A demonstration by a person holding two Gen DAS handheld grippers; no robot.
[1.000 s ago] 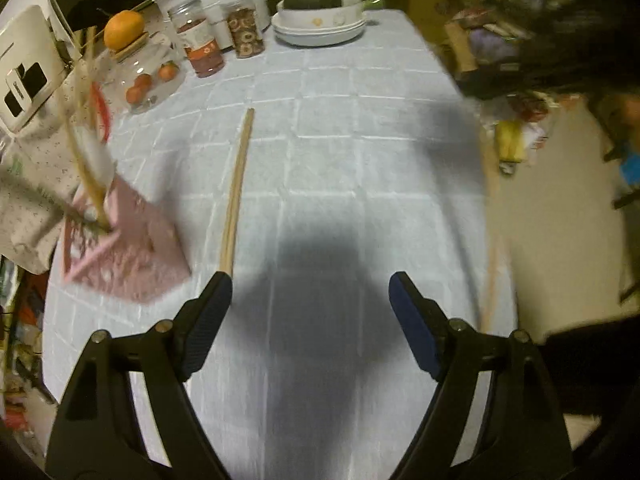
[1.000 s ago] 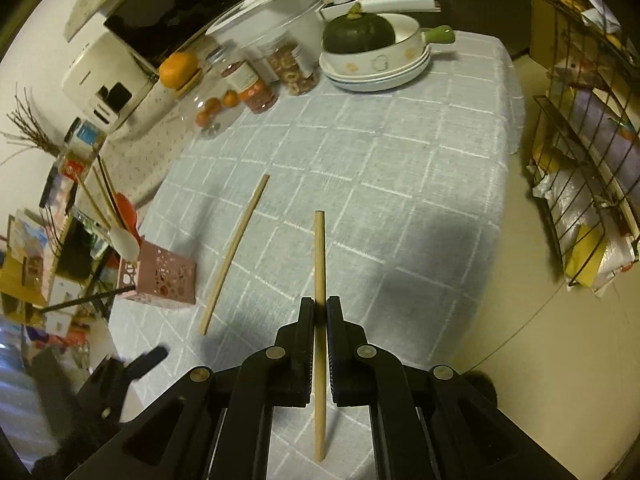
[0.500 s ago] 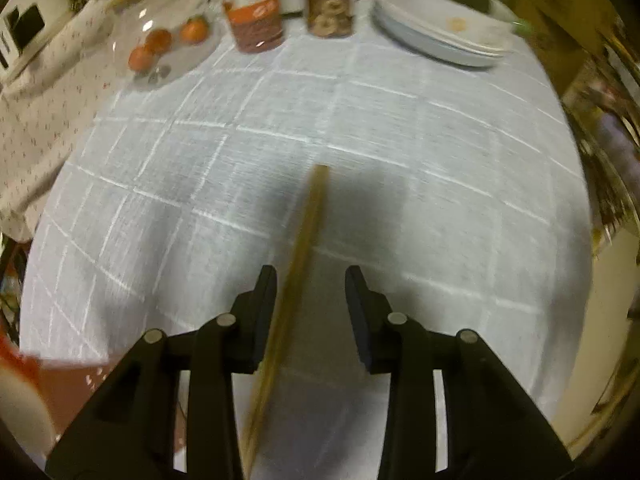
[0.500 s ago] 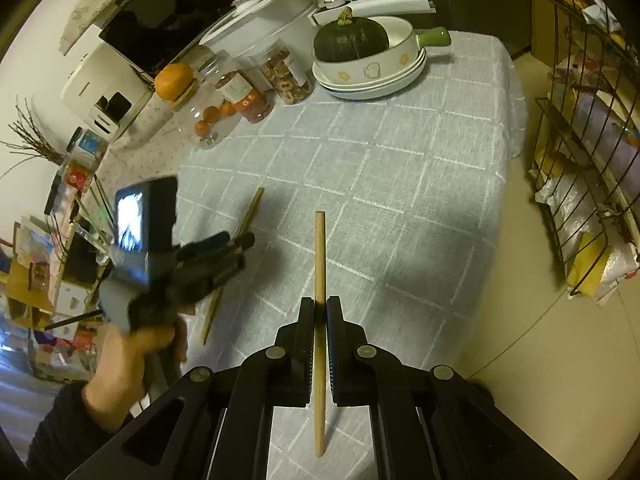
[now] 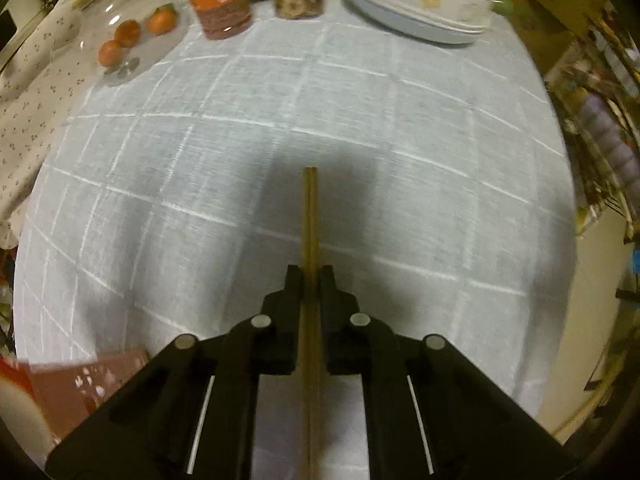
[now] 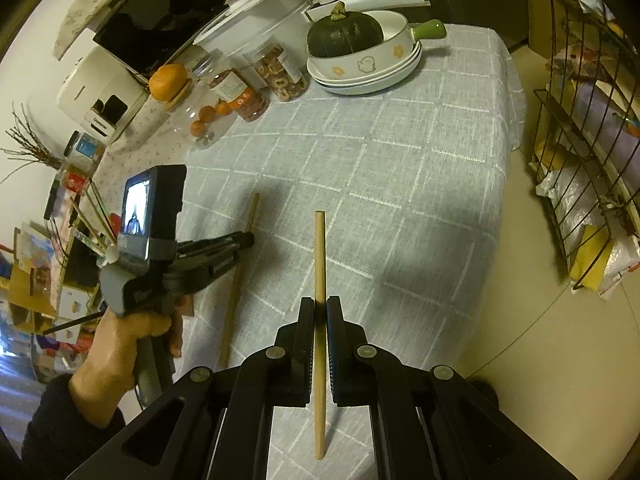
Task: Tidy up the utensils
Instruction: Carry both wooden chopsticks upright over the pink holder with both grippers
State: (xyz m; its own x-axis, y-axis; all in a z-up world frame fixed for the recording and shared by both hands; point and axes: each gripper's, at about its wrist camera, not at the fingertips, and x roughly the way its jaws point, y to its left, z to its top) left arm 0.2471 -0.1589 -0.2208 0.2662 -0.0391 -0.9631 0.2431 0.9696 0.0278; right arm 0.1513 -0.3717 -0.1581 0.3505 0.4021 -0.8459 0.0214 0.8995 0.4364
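Observation:
A wooden chopstick [image 5: 311, 208] runs straight away from me on the grey checked tablecloth [image 5: 400, 140]. My left gripper [image 5: 311, 276] is closing tight on it, its pads pressed against the stick's sides. In the right wrist view the same chopstick [image 6: 236, 292] lies under the left gripper [image 6: 250, 238], which a hand [image 6: 120, 340] holds. My right gripper [image 6: 319, 306] is shut on a second chopstick [image 6: 320, 248], held a little above the cloth. A pink utensil holder [image 5: 80, 384] stands at the near left table corner.
At the far end stand two jars [image 6: 256, 92], a glass jar with small oranges [image 6: 204, 120], and stacked plates with a pan holding a dark squash [image 6: 344, 36]. A wire rack [image 6: 580, 140] stands off the table's right edge.
The left gripper swung right from beside the pink holder to over the lying chopstick and closed on it. The right gripper kept still with its chopstick.

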